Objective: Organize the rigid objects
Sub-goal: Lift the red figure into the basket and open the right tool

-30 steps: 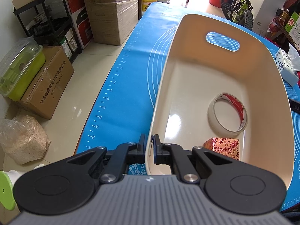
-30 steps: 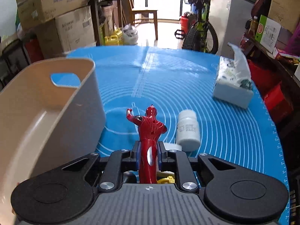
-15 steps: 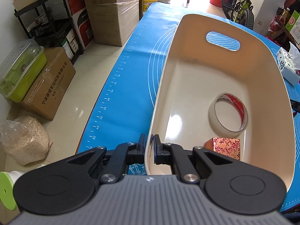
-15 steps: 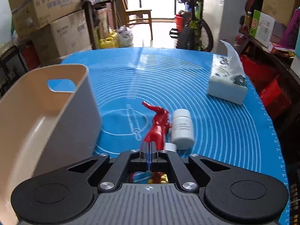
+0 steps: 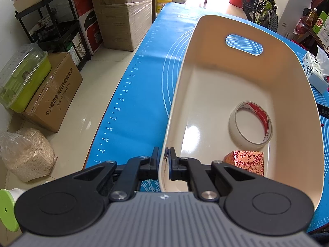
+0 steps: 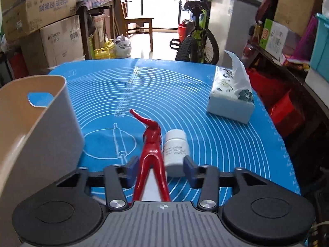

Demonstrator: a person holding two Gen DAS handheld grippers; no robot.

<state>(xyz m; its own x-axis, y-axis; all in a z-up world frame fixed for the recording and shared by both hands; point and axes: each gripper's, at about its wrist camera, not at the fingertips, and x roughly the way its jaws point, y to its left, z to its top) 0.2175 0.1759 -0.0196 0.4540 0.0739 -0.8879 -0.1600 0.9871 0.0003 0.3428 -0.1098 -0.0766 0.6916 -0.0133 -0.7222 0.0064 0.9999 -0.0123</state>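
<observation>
My left gripper [image 5: 163,160] is shut on the near rim of the cream bin [image 5: 205,94]. Inside the bin lie a roll of clear tape [image 5: 249,123] and a red patterned box [image 5: 244,162]. In the right wrist view my right gripper [image 6: 159,168] is open. A red toy figure [image 6: 151,150] lies on the blue mat [image 6: 185,86] between its fingers, with a white pill bottle [image 6: 175,150] lying right beside it. The bin [image 6: 30,133] stands to the left of them.
A tissue pack [image 6: 231,98] sits on the mat at the far right and also shows in the left wrist view [image 5: 314,72]. The table's left edge [image 5: 115,111] drops to the floor with cardboard boxes [image 5: 53,96]. Shelves, a bicycle [image 6: 195,35] and boxes stand beyond the table.
My right gripper held the red figure upright, then it slipped out as the jaws shut, and now the jaws are open with the figure lying on the mat. The left gripper kept its hold.
</observation>
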